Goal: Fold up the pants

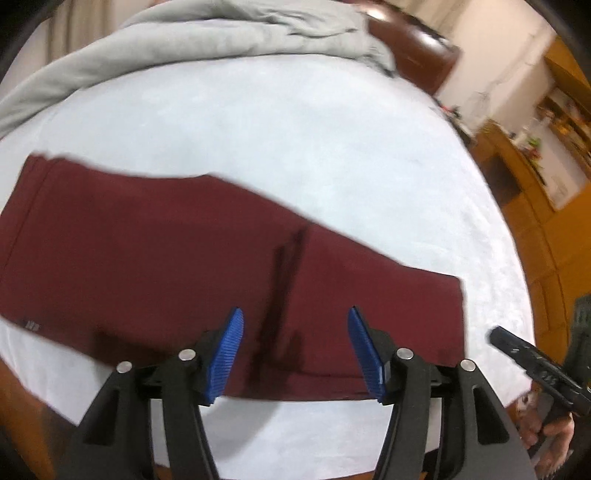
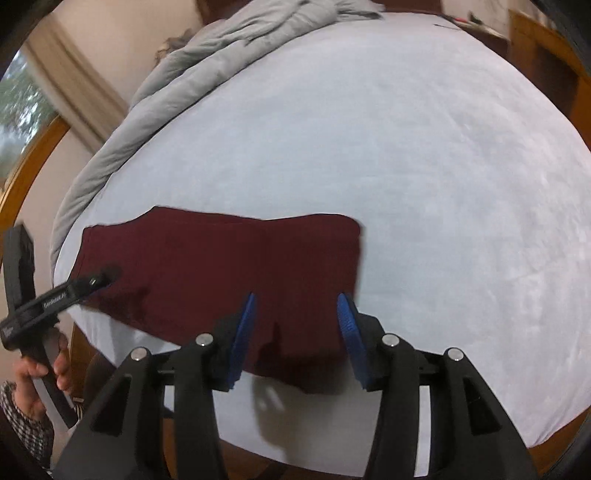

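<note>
The left gripper (image 1: 295, 350) hangs with its blue pads (image 1: 227, 354) spread apart, empty, above the near edge of the pants (image 1: 166, 258). The right gripper (image 2: 295, 339) is likewise spread and empty, over the pants' near right corner. The maroon pants lie flat in a folded band on the white bed (image 2: 406, 147), near its front edge. A grey blanket (image 1: 221, 33) is bunched along the far side.

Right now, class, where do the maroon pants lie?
The maroon pants lie flat on the white bed sheet near its front edge, below both open grippers, the grey duvet bunched behind.
</note>
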`<state>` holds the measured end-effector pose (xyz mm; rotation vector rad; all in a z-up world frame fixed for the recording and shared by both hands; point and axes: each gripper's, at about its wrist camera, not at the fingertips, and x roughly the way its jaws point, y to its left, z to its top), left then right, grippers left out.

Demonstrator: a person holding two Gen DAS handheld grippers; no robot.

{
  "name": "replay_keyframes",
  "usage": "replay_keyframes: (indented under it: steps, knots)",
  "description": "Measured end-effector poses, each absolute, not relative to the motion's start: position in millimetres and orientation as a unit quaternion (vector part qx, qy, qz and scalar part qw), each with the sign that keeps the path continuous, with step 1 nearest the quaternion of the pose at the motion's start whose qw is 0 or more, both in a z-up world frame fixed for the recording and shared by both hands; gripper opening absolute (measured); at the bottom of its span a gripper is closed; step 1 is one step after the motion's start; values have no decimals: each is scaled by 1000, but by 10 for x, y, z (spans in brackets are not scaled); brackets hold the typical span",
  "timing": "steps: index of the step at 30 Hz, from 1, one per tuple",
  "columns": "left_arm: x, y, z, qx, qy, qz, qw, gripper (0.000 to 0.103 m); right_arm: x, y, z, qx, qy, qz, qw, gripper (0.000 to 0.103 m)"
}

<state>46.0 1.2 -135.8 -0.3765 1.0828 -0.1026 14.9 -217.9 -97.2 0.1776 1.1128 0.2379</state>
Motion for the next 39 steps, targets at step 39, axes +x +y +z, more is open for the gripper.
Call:
replay_keyframes:
  steps: [39]
  knots:
    - [-538, 2309, -2113, -452, 485, 147, 735, 72, 147, -1569, -1430, 69, 572, 165, 801, 46]
